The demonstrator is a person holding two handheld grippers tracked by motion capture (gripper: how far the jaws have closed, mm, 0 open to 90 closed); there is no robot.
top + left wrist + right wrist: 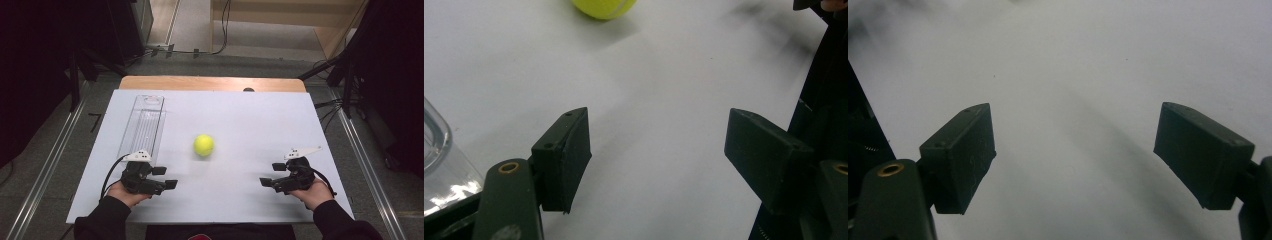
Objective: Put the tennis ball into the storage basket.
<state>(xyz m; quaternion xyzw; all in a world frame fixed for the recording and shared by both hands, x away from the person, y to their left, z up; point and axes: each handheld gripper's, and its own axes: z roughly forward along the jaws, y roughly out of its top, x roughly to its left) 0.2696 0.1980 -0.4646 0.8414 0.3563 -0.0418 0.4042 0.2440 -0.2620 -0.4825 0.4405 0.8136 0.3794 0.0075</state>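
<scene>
Yellow-green fuzzy tennis ball (pixel 204 145) sits loose mid-table on the white board (pixel 240 115), ahead and inward of my left gripper (pixel 165 177), which I judge nearer than the right gripper (pixel 272 175); both stand with jaws apart, holding nothing.

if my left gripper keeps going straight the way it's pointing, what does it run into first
Probably nothing soon: the left gripper points across the bare white board toward the right gripper. The tennis ball seems to lie off that line, farther up the table.
</scene>
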